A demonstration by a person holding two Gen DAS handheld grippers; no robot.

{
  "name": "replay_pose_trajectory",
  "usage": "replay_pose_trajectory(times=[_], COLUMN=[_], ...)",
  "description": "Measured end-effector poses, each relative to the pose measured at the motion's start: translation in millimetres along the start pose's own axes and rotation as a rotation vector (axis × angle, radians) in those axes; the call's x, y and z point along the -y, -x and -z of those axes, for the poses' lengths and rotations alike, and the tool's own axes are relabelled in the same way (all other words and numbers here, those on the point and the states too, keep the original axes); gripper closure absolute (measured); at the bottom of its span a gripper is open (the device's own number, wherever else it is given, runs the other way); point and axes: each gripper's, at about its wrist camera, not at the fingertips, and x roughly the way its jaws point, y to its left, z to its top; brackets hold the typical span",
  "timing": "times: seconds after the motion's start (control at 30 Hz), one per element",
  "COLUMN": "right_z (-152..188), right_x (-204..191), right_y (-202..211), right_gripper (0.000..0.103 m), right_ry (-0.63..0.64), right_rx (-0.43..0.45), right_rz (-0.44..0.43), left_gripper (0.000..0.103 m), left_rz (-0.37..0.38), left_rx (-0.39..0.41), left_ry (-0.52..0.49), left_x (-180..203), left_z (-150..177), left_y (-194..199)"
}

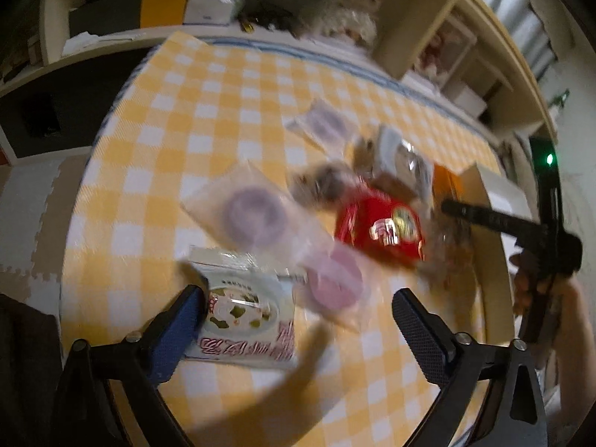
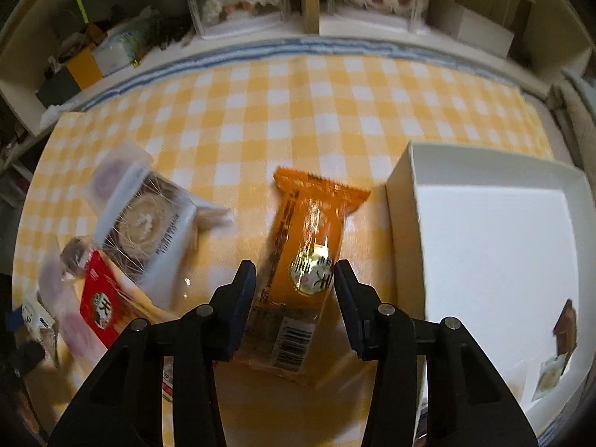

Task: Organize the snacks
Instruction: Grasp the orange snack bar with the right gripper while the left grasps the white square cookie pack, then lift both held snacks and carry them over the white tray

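My right gripper (image 2: 294, 266) is shut on an orange snack packet (image 2: 309, 246), its pads against both long sides, just left of an open white box (image 2: 495, 246). In the left wrist view my left gripper (image 1: 298, 294) is open wide, low over the checked cloth. Its left finger (image 1: 178, 327) sits at the edge of a white packet with pink lettering (image 1: 242, 320). A clear packet with a pink disc (image 1: 331, 279) lies between the fingers, touched by neither. Beyond lie a purple-disc packet (image 1: 253, 212) and a red packet (image 1: 380, 227).
A yellow-and-white checked cloth (image 2: 298, 111) covers the table. A clear-wrapped white pastry packet (image 2: 145, 223) and the red packet (image 2: 100, 305) lie left of my right gripper. Small wrappers (image 2: 558, 350) sit in the box's near corner. Shelves (image 2: 313, 18) line the far edge.
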Motion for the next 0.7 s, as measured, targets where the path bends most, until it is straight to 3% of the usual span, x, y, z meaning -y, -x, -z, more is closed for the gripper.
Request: replay_pose_trajectory(times=[0.13,0.3,0.47,0.7], right_z=[5,11,23,28], right_x=[1,3,8,17], right_y=[4,10,22,45], right_gripper=[0.065,0.068,0.068,0.068], right_ry=[0.009,0.023,0.034,0.043], right_rx=[0.015,0.028,0.043,0.082], right_rz=[-0.024,-0.067,-0.098,-0.115], left_gripper=[0.022,0.041,0.053,0.059], left_rz=[-0.068,-0.149,-0.234,-0.233], left_rx=[-0.034,-0.039,-0.079,-0.024], left_ry=[-0.023,0.032,-0.012,0.022], left_x=[10,14,33,37], left_z=[3,0,5,5], left_y=[-2,0,-6,17])
